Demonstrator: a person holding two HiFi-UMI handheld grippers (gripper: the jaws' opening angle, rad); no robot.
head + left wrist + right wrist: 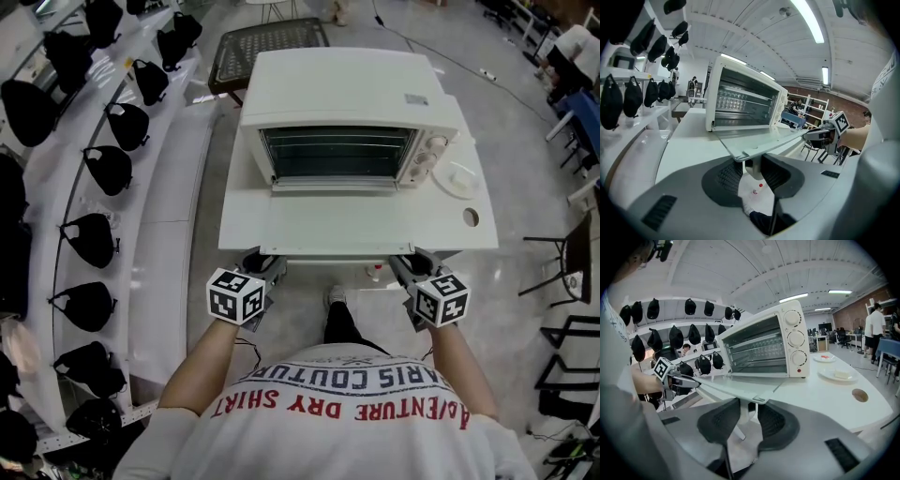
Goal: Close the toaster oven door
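Toaster oven (342, 103) at the middle of a white table (483, 239), door (337, 225) let down roughly level toward the person, left tool (752, 165) and right tool (747, 411) at its two front corners, each pinching the door's front lip.

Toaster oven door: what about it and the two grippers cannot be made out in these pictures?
- Head view: the door's front edge hides the jaw tips of the left gripper and right gripper.
- Both gripper views: a white piece stands between the jaws under the door edge; whether the jaws press on it, or what it is, cannot be told.
- Right gripper view: the dials' print is too small.
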